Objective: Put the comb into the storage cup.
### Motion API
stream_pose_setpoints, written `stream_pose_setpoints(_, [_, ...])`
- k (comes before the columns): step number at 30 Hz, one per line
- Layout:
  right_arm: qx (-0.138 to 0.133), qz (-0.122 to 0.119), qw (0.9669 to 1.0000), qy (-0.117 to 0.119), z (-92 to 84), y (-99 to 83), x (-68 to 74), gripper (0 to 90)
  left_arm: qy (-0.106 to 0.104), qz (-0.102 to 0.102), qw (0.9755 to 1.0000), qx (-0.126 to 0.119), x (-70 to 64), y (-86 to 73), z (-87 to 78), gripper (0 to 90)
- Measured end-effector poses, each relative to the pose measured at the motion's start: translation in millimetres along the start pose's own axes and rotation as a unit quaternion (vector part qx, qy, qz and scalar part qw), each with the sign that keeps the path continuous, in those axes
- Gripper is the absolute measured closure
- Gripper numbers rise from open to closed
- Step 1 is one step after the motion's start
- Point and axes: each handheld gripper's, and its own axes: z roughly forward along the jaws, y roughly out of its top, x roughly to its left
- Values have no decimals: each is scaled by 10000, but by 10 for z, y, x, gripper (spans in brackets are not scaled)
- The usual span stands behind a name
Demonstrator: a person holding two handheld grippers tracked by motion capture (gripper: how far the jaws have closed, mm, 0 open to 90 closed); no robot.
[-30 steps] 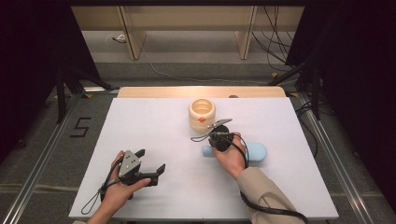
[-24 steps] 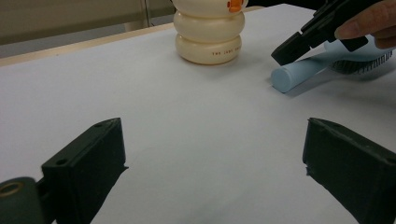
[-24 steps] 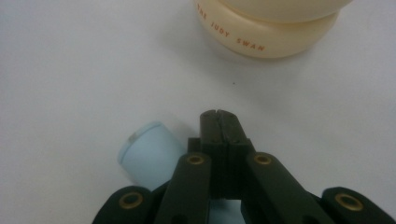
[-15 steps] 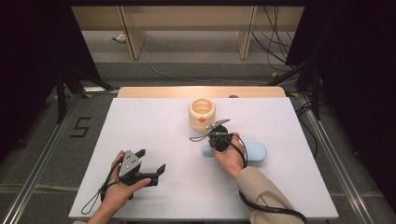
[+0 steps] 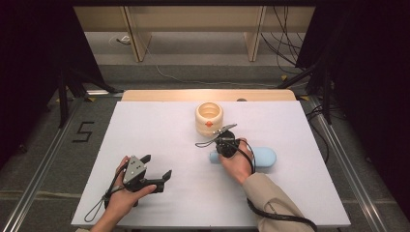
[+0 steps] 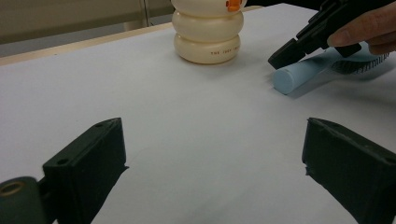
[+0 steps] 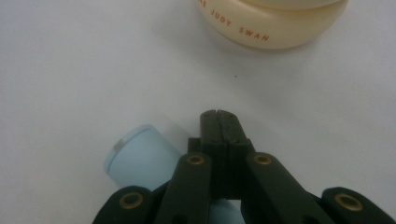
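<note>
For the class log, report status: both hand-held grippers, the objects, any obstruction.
Left hand-held gripper open, empty. Right hand-held gripper shut, empty, over the blue cylinder. Cream ringed container upright beyond it. Nothing between.

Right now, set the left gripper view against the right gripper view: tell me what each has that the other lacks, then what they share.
Left gripper view alone: its own left gripper with jaws wide apart, the other hand, and the cream container's orange button.
Right gripper view alone: the right gripper seen from behind, jaws pressed together on nothing.
Both: the cream ringed container, the pale blue cylinder lying on its side, and the white table.
</note>
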Motion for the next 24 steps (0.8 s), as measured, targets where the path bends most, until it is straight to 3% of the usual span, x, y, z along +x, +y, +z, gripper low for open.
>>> stream_pose_setpoints(24, [415,-166,9990,95,-35,-40,129,900,-12,14,10000,12,-14,1,2,60])
